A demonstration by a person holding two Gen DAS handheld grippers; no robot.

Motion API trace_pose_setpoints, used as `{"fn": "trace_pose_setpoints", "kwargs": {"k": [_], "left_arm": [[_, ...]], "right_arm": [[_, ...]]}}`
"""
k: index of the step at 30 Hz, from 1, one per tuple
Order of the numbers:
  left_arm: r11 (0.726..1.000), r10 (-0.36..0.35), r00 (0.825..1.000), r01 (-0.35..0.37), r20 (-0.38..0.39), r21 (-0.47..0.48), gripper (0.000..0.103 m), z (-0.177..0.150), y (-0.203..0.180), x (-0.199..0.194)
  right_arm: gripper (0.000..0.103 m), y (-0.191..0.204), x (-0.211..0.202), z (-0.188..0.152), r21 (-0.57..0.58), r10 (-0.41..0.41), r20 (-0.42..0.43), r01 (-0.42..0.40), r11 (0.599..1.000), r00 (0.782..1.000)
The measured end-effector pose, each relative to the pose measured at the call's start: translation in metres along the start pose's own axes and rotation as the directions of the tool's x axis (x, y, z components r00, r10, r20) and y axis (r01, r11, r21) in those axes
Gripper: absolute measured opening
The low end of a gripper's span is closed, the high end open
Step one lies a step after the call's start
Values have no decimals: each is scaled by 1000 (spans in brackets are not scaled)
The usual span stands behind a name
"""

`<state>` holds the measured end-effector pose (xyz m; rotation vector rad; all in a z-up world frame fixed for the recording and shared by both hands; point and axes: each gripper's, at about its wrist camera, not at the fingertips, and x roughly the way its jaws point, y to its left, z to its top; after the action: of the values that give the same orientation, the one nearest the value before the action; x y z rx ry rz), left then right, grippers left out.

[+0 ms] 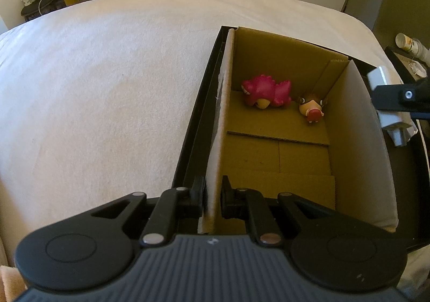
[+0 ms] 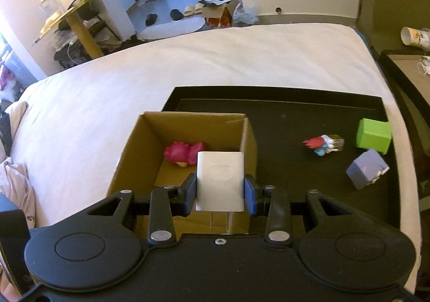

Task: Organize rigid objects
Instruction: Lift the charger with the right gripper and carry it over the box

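Two grips: cardboard box (image 1: 279, 157) wall is pinched by left gripper (image 1: 212, 198); white charger (image 2: 220, 181) is clamped by right gripper (image 2: 220, 194).
Location: charger is held above the box.
Handling: judged light, rigid, smooth; flat sides are best gripped.

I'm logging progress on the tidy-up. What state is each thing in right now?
Left tool: shut on the cardboard box's wall.
Right tool: shut on the white charger, prongs toward the camera.
Cardboard box: open, on the black tray.
Pink dinosaur toy: lying in the box.
Brown figurine: lying in the box.
Red-and-blue figurine: lying on the tray.
Green block: on the tray.
Purple block: tilted, on the tray.
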<state>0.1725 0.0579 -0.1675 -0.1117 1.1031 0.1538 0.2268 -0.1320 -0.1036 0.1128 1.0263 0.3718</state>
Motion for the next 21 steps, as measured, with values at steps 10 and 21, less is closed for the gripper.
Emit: {"fn": "trace_pose_setpoints", "kwargs": {"k": [10,21], "left_arm": [[1000,-25,1000,25,2,-8,11,0,3,0],[998,-49,999,48,-11,-34,11,1,7,4]], "right_arm": [[37,29,14,-3,-36,22,-31,-23,999,999],[37,49,26,-1,-61,37,-50,-40,997,998]]}}
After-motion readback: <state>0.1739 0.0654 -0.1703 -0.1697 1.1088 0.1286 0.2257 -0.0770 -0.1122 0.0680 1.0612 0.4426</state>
